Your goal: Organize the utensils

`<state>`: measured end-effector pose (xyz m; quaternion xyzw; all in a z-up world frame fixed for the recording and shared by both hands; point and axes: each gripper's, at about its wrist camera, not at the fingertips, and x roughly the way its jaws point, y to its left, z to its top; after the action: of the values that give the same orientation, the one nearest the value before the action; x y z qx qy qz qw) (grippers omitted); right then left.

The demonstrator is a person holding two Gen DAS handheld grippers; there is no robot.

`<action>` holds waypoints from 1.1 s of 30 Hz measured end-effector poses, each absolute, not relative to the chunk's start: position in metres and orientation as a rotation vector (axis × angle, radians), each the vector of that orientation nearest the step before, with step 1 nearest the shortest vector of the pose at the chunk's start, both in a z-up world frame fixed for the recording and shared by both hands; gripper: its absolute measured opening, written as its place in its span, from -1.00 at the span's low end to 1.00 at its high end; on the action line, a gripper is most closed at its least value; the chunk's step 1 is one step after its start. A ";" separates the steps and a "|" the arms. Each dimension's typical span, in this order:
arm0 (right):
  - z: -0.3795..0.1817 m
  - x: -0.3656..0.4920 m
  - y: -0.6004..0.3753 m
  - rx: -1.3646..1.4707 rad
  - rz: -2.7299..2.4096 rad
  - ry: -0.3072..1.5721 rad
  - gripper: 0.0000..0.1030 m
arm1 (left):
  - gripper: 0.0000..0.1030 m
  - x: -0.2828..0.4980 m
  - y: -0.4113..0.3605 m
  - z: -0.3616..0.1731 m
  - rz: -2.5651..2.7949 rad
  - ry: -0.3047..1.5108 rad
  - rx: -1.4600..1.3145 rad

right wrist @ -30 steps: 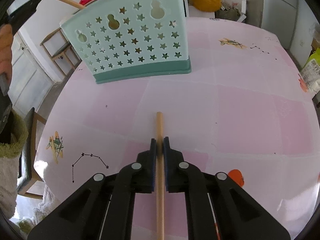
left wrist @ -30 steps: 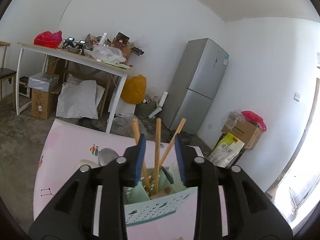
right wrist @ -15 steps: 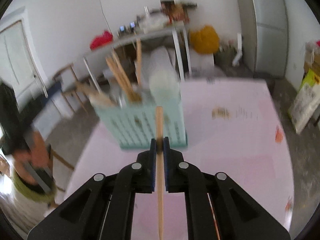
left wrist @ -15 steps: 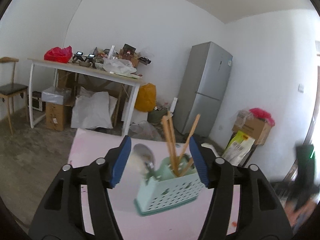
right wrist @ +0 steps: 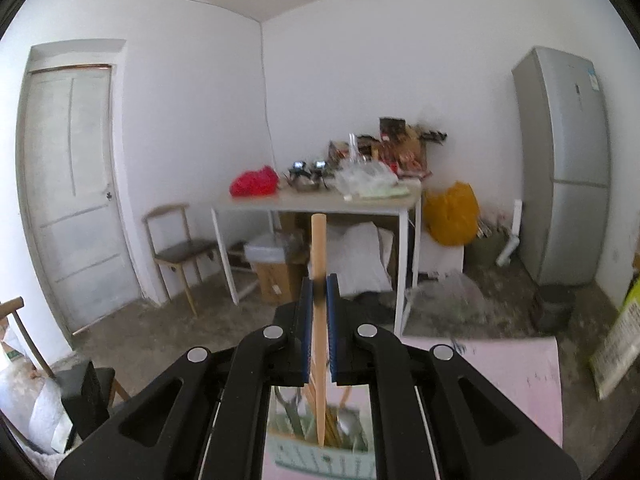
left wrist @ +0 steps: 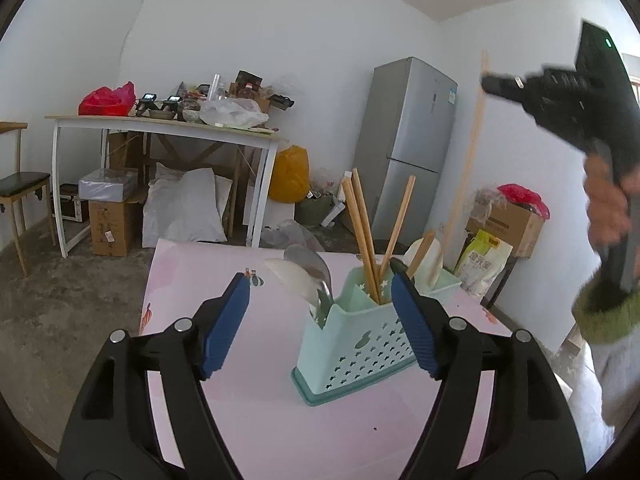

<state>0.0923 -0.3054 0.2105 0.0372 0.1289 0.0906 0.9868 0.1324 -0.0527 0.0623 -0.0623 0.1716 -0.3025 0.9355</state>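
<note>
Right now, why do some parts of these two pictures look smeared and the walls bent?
Left wrist view: the fisheye lens bows the walls; the right claw and its chopstick are smeared by motion, while the left claw and caddy look sharp. Right wrist view: the room is slightly soft, the fridge leans, and the caddy at the bottom is blurred.

I see a fridge (left wrist: 404,144) against the far wall, a yellow bag (left wrist: 289,175) beside it, then a cluttered white table (left wrist: 160,128) and a chair (right wrist: 176,246).
</note>
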 end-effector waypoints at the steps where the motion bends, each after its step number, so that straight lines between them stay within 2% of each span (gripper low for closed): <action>1: 0.210 0.099 -0.302 0.063 0.182 0.255 -0.87 | 0.36 0.134 -0.053 0.060 -0.621 0.357 -0.126; 10: 0.151 0.135 -0.288 -0.034 0.195 0.326 -0.86 | 0.37 0.143 -0.065 0.042 -0.629 0.417 -0.104; 16: 0.107 0.137 -0.285 -0.114 0.185 0.442 -0.84 | 0.37 0.146 -0.073 0.031 -0.630 0.457 -0.074; 17: 0.103 0.135 -0.288 -0.109 0.183 0.455 -0.72 | 0.37 0.146 -0.074 0.030 -0.630 0.464 -0.071; 18: 0.100 0.132 -0.292 -0.099 0.183 0.465 -0.48 | 0.37 0.147 -0.074 0.029 -0.629 0.468 -0.069; 20: 0.099 0.122 -0.306 -0.054 0.169 0.458 -0.20 | 0.38 0.147 -0.077 0.026 -0.628 0.480 -0.065; 21: 0.099 0.118 -0.311 -0.034 0.168 0.452 -0.15 | 0.38 0.148 -0.078 0.025 -0.628 0.485 -0.063; 24: 0.092 0.108 -0.345 0.099 0.166 0.460 -0.05 | 0.38 0.149 -0.084 0.021 -0.634 0.502 -0.057; 33: 0.020 0.120 -0.437 0.604 0.253 0.555 -0.01 | 0.38 0.157 -0.105 0.010 -0.654 0.554 -0.040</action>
<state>0.1197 -0.4375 0.0201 0.2930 0.2689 0.1227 0.9093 0.1566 -0.1052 0.0103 -0.0194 0.2685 -0.3172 0.9094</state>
